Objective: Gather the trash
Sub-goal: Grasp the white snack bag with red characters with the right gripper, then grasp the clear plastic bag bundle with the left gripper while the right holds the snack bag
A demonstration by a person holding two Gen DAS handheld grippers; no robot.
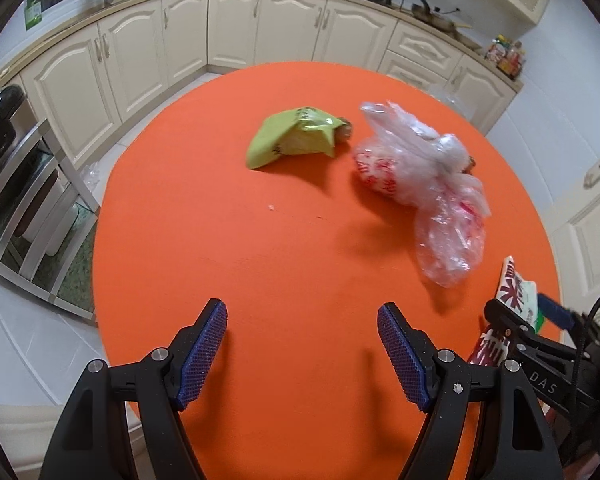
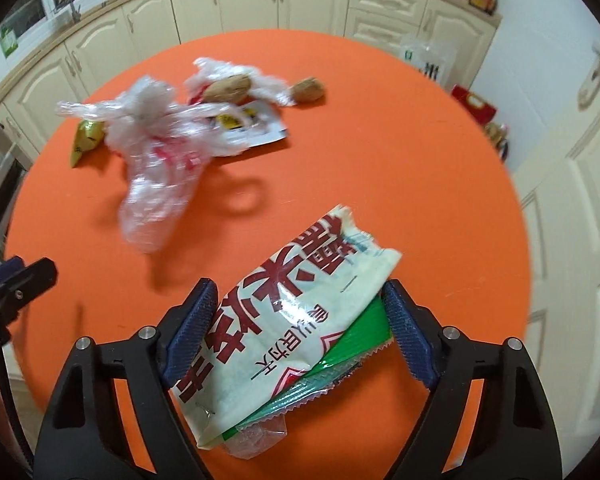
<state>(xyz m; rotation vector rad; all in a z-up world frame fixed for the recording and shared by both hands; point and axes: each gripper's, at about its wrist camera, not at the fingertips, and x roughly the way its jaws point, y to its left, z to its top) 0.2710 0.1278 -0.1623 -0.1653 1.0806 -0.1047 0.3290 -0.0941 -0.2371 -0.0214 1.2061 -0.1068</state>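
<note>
On the round orange table [image 1: 260, 260] lie a crumpled green wrapper [image 1: 294, 136] and a clear plastic bag with red print [image 1: 424, 176]. My left gripper [image 1: 302, 320] hangs open above bare tabletop near the front edge, with nothing between its fingers. My right gripper [image 2: 298, 286] is shut on a white snack wrapper with big red characters [image 2: 300, 312]; both pads press its edges, and a green foil wrapper [image 2: 352, 344] sticks out beneath it. The left wrist view shows that wrapper [image 1: 516, 292] at the far right. Beyond it lie the plastic bag [image 2: 156, 152], a white-and-yellow packet [image 2: 252, 124] and two brown nut-like pieces [image 2: 308, 90].
Cream kitchen cabinets [image 1: 236, 28] curve behind the table. A metal chair [image 1: 28, 200] stands at the left. A clear bag [image 2: 428, 56] and a red bag [image 2: 474, 106] are past the table's far right edge, and a white door [image 2: 572, 200] is at the right.
</note>
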